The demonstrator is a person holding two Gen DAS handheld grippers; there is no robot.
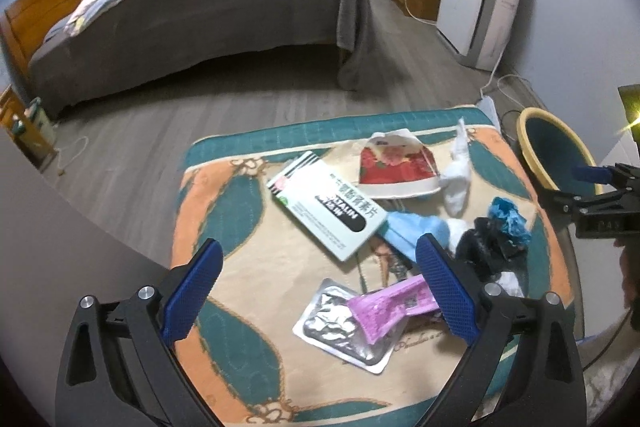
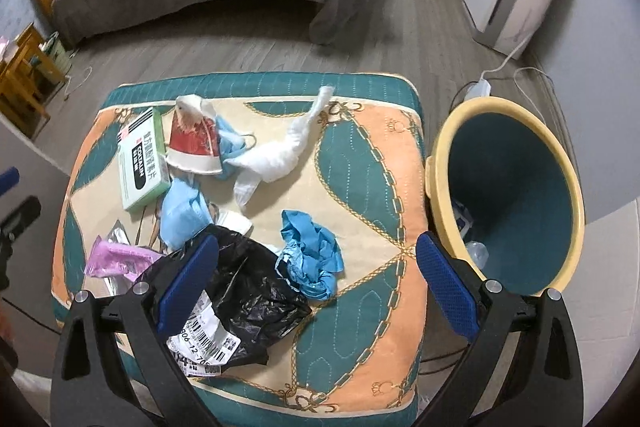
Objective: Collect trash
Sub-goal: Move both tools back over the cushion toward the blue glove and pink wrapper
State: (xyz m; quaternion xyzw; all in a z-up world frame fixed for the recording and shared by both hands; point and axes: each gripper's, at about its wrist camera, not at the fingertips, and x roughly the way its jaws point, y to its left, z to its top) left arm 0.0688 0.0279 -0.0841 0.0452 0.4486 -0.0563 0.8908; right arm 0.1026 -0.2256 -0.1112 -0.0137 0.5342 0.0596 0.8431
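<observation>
Bedroom floor held a quilted cushion strewn with trash (black bag, blue glove, medicine box), the bin touching its edge for short drops, while left gripper and right gripper hovered, fingers apart, empty.

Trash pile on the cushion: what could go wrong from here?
1. The black bag overlaps the blue glove; the open right gripper may drag both.
2. The bin stands beside the cushion, so a short drop would land on the floor.
3. The open left gripper may pinch the pink packet with the foil pack beneath.
</observation>
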